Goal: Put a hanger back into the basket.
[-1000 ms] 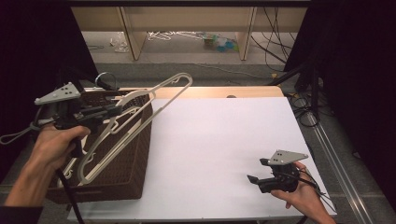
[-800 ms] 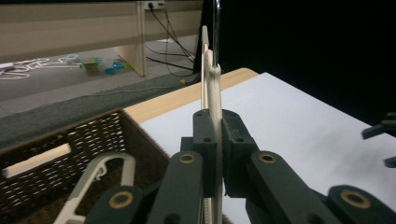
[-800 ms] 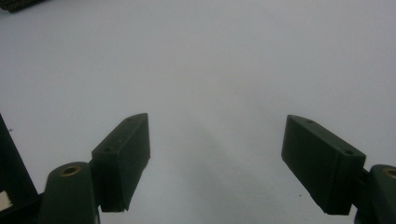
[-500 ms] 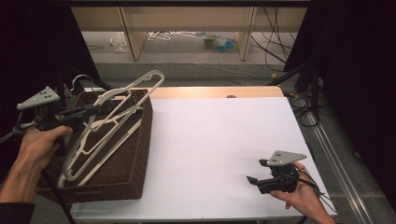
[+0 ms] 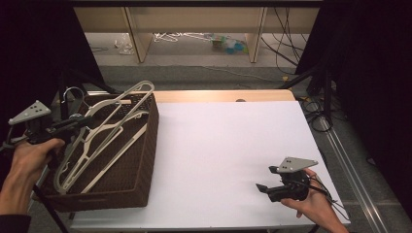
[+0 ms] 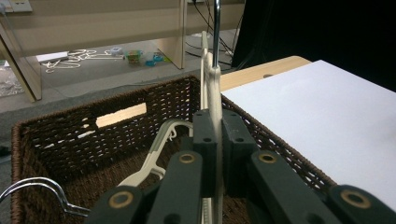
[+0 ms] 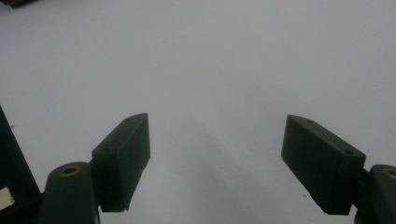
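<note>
Inventory of items at the bench, counted by kind.
One brown woven basket (image 5: 141,160) sits on one white bench (image 5: 228,145). At least three cream plastic hangers (image 5: 104,133) lie stacked in the basket; the exact count cannot be told where they overlap. One metal wire hanger (image 6: 42,191) rests among them. Two tools are present: the left tool (image 5: 73,124), closed on one cream hanger, and the right tool (image 5: 262,187), with jaws apart. Two hands hold them.
</note>
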`<state>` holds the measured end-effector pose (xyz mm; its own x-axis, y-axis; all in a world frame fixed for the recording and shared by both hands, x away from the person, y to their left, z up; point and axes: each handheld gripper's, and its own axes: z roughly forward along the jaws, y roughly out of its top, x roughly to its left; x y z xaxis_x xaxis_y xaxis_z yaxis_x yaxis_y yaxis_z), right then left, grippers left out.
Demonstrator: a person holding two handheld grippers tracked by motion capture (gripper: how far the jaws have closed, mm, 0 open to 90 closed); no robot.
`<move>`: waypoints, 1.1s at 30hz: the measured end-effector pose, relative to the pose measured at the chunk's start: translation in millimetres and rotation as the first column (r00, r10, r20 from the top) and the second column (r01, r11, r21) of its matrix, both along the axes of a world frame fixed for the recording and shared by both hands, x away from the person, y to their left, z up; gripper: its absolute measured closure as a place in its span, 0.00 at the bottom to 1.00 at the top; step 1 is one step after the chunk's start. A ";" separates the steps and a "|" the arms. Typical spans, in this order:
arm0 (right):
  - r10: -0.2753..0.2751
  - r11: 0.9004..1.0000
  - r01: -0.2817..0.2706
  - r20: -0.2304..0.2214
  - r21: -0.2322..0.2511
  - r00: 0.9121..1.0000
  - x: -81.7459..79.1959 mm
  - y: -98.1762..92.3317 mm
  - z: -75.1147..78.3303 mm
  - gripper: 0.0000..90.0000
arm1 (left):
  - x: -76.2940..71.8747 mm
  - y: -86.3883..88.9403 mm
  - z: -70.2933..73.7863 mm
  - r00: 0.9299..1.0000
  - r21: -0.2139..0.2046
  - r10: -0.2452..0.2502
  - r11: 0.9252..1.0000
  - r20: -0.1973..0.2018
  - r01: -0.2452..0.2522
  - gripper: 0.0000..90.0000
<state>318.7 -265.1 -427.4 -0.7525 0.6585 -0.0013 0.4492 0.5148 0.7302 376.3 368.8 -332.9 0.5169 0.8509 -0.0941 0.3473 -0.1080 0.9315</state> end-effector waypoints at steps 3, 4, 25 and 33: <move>-0.001 1.000 0.001 -0.014 -0.001 1.000 -1.1 0.1 0.3 0.27 | -0.5 3.4 -5.1 1.000 0.007 0.005 1.000 -0.019 -0.005 0.95; -0.003 1.000 0.003 -0.015 0.002 1.000 -1.0 0.3 0.5 0.27 | -0.6 4.4 -7.1 1.000 0.010 0.008 1.000 -0.024 -0.008 0.95; 0.008 1.000 -0.009 -0.013 -0.013 1.000 -0.4 0.0 -1.2 0.28 | 11.8 -1.5 -44.2 0.984 0.010 0.034 0.999 -0.172 -0.033 0.95; 0.009 1.000 -0.009 -0.010 -0.012 1.000 -0.2 -0.2 -1.1 0.28 | 18.1 -1.6 -62.2 0.963 0.024 0.097 0.995 -0.251 -0.094 0.93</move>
